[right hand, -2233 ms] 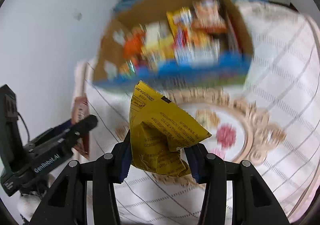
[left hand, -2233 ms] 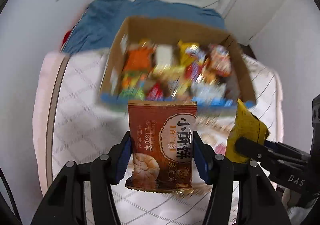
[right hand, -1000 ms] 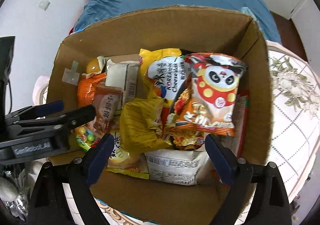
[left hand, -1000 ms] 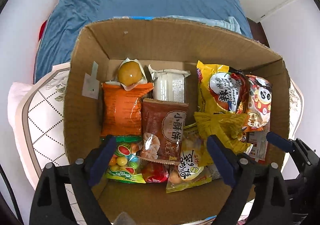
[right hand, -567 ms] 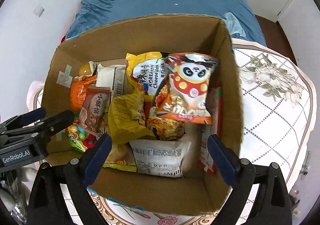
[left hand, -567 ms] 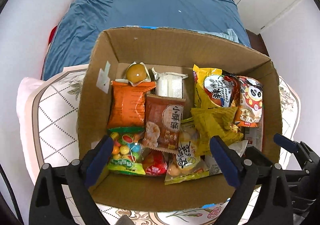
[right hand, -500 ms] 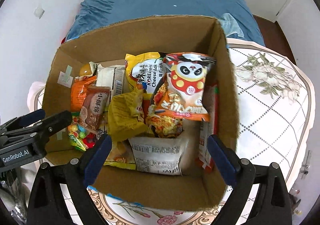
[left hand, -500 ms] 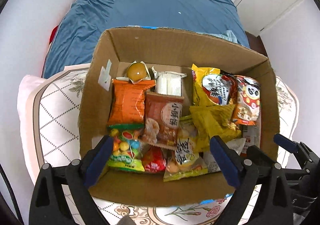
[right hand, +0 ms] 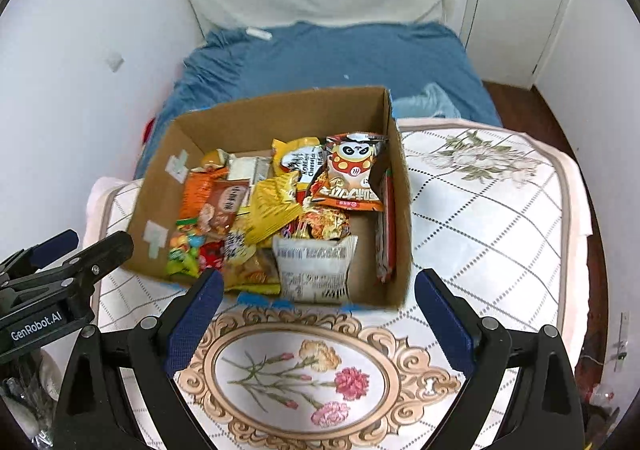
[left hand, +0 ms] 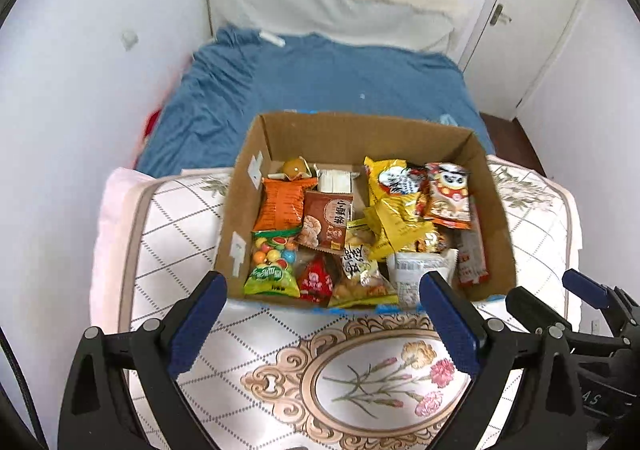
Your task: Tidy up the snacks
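Observation:
An open cardboard box (left hand: 360,134) (right hand: 400,210) stands on a table with a white floral cloth (left hand: 360,374) (right hand: 304,374). It is filled with several snack packets. A brown pastry packet (left hand: 326,220) (right hand: 222,208) lies in its middle left and a crumpled yellow packet (left hand: 394,224) (right hand: 272,208) next to it. My left gripper (left hand: 322,314) is open and empty, held back in front of the box. My right gripper (right hand: 316,310) is open and empty too, in front of the box's near wall.
An orange packet (left hand: 280,202), a candy bag (left hand: 272,264), a panda noodle packet (right hand: 352,174) and a white packet (right hand: 314,270) fill the box. A bed with a blue cover (left hand: 312,90) lies behind the table. A white door (left hand: 532,22) is at the back right.
Both grippers carried a packet to the box, opened and left the brown and the yellow packet inside. Since then both have drawn back, away from the box.

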The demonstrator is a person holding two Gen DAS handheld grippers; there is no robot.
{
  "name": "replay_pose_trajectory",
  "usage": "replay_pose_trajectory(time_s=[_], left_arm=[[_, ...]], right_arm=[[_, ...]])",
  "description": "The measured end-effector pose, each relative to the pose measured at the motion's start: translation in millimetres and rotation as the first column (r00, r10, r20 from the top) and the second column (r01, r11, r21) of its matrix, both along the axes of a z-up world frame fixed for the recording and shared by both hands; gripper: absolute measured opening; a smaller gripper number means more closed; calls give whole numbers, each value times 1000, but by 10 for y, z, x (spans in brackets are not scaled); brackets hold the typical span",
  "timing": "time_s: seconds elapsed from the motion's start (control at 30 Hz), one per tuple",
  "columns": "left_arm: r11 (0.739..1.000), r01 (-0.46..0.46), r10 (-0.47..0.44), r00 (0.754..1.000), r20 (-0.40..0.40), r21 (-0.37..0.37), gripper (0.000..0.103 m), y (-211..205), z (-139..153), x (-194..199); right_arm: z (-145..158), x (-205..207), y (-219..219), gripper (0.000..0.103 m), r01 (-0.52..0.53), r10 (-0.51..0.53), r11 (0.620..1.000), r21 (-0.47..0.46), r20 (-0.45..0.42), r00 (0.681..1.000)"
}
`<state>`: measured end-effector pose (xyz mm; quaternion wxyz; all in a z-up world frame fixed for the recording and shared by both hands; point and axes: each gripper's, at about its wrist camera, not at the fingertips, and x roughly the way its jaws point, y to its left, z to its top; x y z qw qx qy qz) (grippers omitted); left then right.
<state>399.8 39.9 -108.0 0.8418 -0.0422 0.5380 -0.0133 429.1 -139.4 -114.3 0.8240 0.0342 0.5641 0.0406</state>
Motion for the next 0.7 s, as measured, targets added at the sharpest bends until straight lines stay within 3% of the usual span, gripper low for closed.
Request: replay_pose_trajectory(time_s=[0.3,0.7], left_arm=[[998,-40,32,987,160,45,99,-14,565,-823],[996,-51,28,958,286,73,99,-90,1137,-1569]], right_arm=[[616,-794,-193,98,28,-34,999,42,149,988],[1353,-1684,-307,98,22,-29,999,29,299,954]])
